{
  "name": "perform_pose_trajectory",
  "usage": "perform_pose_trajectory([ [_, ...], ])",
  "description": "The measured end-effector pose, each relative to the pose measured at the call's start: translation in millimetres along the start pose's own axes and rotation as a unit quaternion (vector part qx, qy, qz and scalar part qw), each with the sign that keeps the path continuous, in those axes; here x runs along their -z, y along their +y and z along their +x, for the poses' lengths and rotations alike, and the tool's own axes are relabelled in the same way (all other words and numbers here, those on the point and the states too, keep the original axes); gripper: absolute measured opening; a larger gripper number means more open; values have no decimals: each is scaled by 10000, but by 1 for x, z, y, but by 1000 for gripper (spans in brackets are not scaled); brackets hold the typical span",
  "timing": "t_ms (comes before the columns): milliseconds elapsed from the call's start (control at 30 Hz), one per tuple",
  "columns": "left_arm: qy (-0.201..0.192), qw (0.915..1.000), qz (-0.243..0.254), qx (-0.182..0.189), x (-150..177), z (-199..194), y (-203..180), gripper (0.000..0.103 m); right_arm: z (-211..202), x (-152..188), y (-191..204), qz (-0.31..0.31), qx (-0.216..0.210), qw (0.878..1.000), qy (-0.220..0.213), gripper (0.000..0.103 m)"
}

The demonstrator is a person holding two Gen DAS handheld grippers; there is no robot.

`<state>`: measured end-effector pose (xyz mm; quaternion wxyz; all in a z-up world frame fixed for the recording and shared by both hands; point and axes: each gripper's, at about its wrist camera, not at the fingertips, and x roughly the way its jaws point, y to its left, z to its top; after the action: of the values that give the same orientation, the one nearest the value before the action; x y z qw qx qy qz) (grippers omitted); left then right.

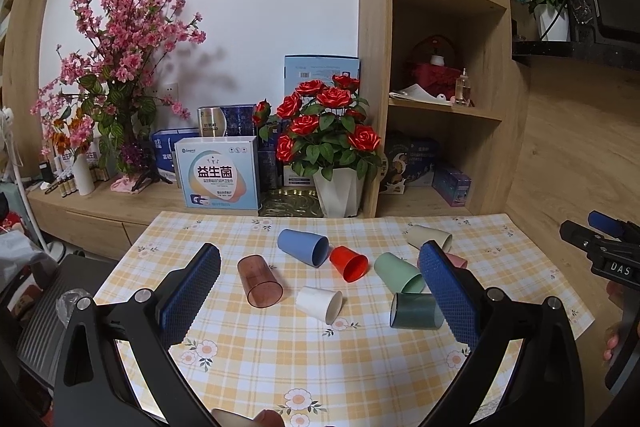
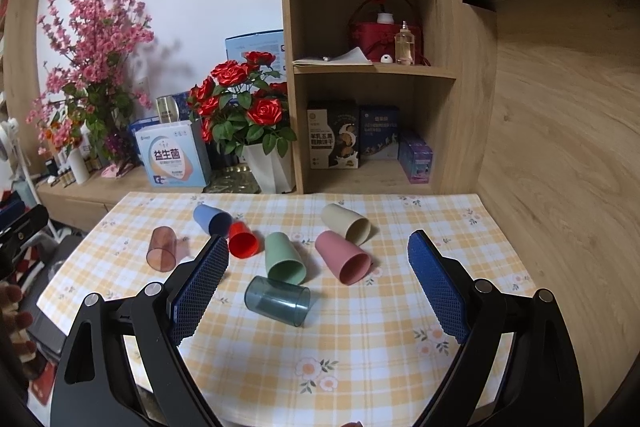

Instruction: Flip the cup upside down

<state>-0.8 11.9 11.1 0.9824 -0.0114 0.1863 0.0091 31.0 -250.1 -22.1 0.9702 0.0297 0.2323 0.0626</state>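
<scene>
Several cups lie on their sides on the checked tablecloth (image 1: 280,355): a clear brown cup (image 1: 259,281), a blue cup (image 1: 303,247), a red cup (image 1: 349,263), a white cup (image 1: 319,303), a light green cup (image 1: 399,272), a dark teal clear cup (image 1: 416,311), a pink cup (image 2: 343,257) and a beige cup (image 2: 346,222). My left gripper (image 1: 320,255) is open and empty above the near part of the table. My right gripper (image 2: 318,247) is open and empty, with the teal cup (image 2: 277,300) and the light green cup (image 2: 285,258) lying between its fingers ahead.
A white pot of red roses (image 1: 328,131), a pink blossom arrangement (image 1: 120,67) and boxes (image 1: 218,171) stand on the counter behind the table. A wooden shelf unit (image 2: 372,67) stands at the back right. The right gripper shows at the left wrist view's right edge (image 1: 608,247).
</scene>
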Motion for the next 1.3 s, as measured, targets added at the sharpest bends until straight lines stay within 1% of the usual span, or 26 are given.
perform_pose_trajectory([
  [100, -28, 10000, -16, 28, -1, -1, 0, 97, -1, -1, 0, 31, -42, 10000, -32, 88],
  [233, -50, 10000, 6, 54, -1, -3, 0, 97, -2, -1, 4, -28, 13, 10000, -72, 88],
  [300, -33, 10000, 5, 63, 0, -2, -1, 97, -2, 0, 5, -21, -21, 10000, -54, 88],
  [733, -30, 10000, -22, 61, 1, -3, 3, 97, -4, 2, 8, -60, 94, 9999, -41, 88],
  [1300, -1, 10000, -62, 63, 2, -3, 5, 97, -1, 4, 6, -12, 60, 10000, 0, 88],
])
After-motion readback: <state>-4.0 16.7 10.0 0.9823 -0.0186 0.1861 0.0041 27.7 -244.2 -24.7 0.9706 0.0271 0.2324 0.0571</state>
